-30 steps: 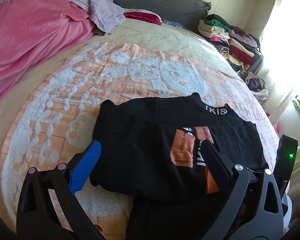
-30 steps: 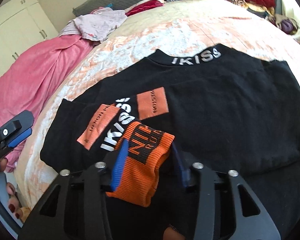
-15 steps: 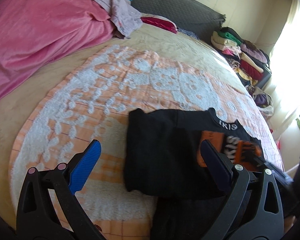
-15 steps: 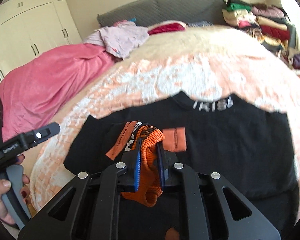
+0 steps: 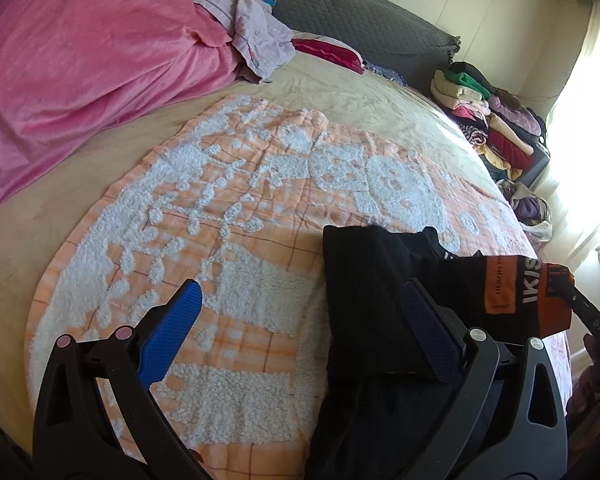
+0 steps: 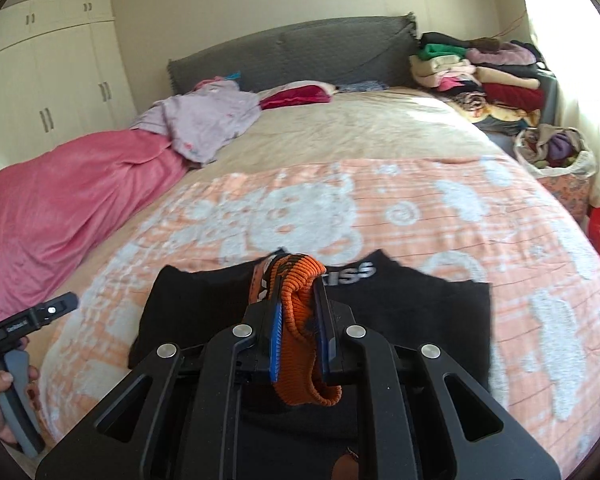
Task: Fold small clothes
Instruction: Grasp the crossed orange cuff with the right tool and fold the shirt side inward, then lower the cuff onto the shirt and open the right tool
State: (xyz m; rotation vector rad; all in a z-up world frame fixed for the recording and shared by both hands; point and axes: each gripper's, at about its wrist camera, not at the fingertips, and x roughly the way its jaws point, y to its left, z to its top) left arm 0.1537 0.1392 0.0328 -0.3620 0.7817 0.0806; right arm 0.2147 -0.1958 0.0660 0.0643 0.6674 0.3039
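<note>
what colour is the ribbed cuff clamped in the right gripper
Orange ribbed cuff, clearest in the right wrist view.

You have one black sweater with an orange ribbed cuff [image 6: 300, 344] on the near part of the bed. Under it lies one orange-and-white fleecy blanket [image 5: 236, 208]. To the left there is one pink plush blanket [image 5: 80, 80], and one pale lilac garment [image 6: 204, 120] lies at its far end. One dark red folded cloth [image 6: 296, 96] sits by the one grey quilted headboard [image 6: 292, 52]. At the far right you have one stack of folded clothes [image 6: 480, 76] and one bag of loose clothes [image 6: 556, 152]. Two tools show: the left tool [image 5: 300, 332] and the right tool [image 6: 300, 308].
</note>
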